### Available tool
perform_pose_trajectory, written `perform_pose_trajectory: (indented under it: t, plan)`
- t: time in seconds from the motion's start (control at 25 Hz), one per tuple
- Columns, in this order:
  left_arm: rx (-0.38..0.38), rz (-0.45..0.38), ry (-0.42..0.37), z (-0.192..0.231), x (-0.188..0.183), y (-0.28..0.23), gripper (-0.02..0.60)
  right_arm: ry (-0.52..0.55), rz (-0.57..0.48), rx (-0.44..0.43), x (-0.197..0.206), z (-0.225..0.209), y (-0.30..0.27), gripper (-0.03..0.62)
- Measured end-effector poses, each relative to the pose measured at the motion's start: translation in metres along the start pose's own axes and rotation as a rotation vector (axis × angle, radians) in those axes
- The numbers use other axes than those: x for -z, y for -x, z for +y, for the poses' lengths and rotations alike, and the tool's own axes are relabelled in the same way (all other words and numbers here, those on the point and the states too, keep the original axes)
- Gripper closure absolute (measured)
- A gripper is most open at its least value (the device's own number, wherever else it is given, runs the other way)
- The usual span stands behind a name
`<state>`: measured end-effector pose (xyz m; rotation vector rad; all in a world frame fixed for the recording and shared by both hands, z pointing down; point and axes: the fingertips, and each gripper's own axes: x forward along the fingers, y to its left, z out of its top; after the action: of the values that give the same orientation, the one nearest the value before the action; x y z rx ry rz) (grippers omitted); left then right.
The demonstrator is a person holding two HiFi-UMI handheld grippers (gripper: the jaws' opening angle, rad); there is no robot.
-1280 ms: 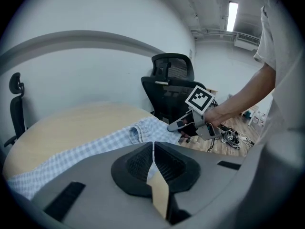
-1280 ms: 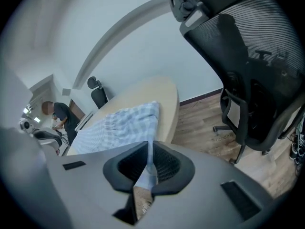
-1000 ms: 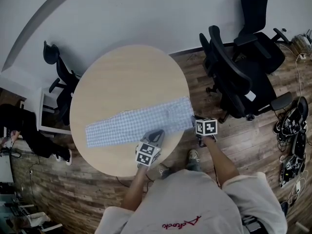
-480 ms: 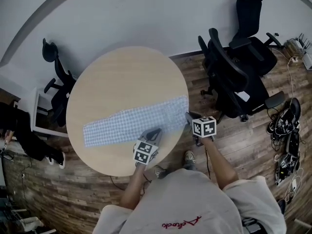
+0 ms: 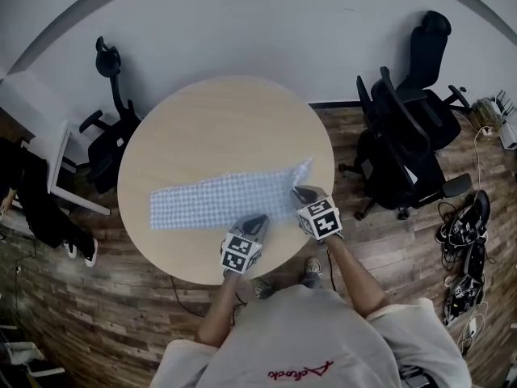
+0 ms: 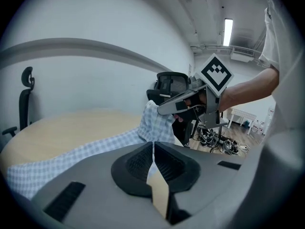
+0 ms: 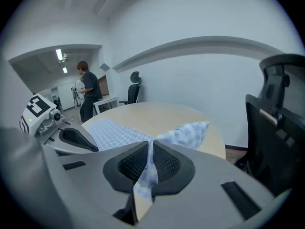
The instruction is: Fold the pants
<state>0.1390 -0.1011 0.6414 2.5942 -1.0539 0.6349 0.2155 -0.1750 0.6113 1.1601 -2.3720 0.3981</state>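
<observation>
closest in: grey shirt (image 5: 307,338) with red cursive print across the chest, too looped to read. black-and-white square marker cubes (image 5: 242,254) above both wrists.

just beyond, at the near rim of the round table (image 5: 218,111): left gripper (image 5: 260,219), clamped tight on a thin sliver of the pants (image 5: 218,196) along their near edge. to its right, over the table's right rim: right gripper (image 5: 297,191), pinched narrow on a bunched corner of the checked cloth, that corner raised off the wood and fanning out past the pads.

rest of the pants flat, stretched leftward across the middle of the table, near end close to the rim, far end short of the left rim. bare tabletop behind them up to the far rim.

around: wood floor (image 5: 121,314); two black office chairs (image 5: 404,152) near the table's right side; one more chair (image 5: 113,128) at its far left; white desk (image 5: 40,128) and a person in dark clothes (image 5: 32,200) at left; tangle of cables (image 5: 464,241) far right; white wall (image 5: 242,23) behind.
</observation>
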Motion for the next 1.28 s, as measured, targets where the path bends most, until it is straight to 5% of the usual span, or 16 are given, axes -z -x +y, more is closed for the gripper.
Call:
perform_pose_trajectory:
  t: [0.32, 0.72, 1.0, 1.12, 1.28]
  plan:
    - [-0.127, -0.002, 0.09, 0.058, 0.048, 0.076, 0.543, 0.224, 0.136, 0.011, 0.005, 0.079, -0.065, 0.539]
    - [-0.232, 0.063, 0.169, 0.105, 0.109, 0.151, 0.543, 0.285, 0.366, 0.039, 0.085, 0.14, -0.147, 0.539]
    - [-0.192, 0.065, 0.154, 0.109, 0.11, 0.147, 0.543, 0.261, 0.355, -0.01, 0.09, 0.158, -0.152, 0.537]
    - [-0.148, 0.057, 0.122, 0.102, 0.096, 0.131, 0.543, 0.21, 0.28, -0.101, 0.075, 0.172, -0.141, 0.454]
    - [-0.091, 0.042, 0.087, 0.088, 0.076, 0.104, 0.543, 0.146, 0.152, -0.095, 0.052, 0.161, -0.118, 0.448]
